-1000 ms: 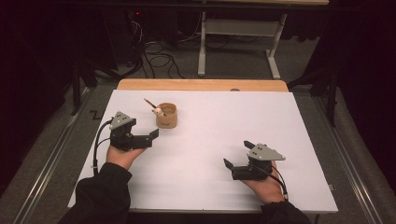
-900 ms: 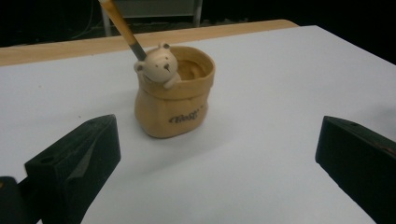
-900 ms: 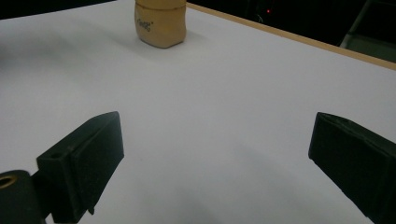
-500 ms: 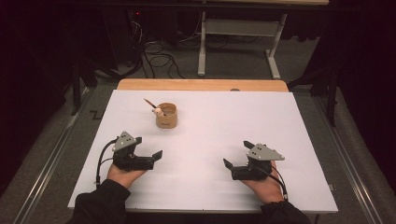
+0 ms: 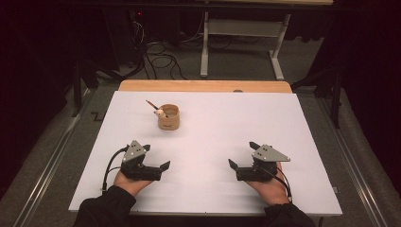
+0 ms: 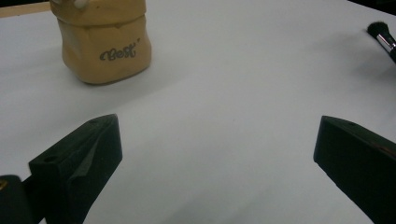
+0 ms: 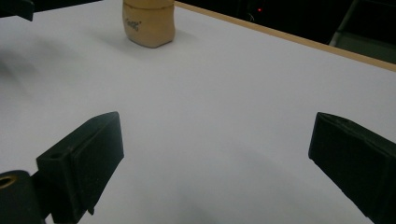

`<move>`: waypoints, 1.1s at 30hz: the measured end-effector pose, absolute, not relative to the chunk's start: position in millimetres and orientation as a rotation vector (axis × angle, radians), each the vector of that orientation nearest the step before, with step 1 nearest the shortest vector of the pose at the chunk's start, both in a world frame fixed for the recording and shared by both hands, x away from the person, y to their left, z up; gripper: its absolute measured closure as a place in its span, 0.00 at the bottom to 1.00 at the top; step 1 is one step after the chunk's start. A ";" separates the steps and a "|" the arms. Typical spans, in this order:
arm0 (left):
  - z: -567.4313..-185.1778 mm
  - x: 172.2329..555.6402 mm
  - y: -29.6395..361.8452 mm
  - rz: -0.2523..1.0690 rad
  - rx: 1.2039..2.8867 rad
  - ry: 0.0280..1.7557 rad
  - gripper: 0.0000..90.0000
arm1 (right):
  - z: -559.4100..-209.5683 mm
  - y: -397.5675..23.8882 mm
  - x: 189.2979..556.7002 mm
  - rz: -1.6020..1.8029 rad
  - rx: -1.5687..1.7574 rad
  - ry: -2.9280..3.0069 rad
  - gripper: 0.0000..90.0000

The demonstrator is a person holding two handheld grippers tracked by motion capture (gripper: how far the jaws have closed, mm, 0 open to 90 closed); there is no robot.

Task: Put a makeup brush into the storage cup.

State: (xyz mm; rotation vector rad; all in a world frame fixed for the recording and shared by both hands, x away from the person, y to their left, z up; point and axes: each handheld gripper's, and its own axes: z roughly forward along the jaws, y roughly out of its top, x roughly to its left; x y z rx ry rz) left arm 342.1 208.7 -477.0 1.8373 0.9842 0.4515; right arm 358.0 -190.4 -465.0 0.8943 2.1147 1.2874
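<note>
Left gripper (image 5: 152,159) drawn back from the tan cup (image 5: 168,118) toward the near worktop (image 5: 213,142) edge, fingers spread, empty. Cup far left, a brush (image 5: 156,109) inside it. Right gripper (image 5: 243,158) unmoved, spread; task seemingly finished.

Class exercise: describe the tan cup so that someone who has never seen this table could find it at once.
Start at the white table and look toward its far left, ahead of the left tongs. There stands the tan cup, the one upright container, with "Best" written on its side and a brush leaning out.
</note>
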 end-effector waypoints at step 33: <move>-470.9 339.7 217.5 0.461 1.784 0.943 0.02 | -444.4 -264.8 348.1 1.218 1.122 1.826 0.02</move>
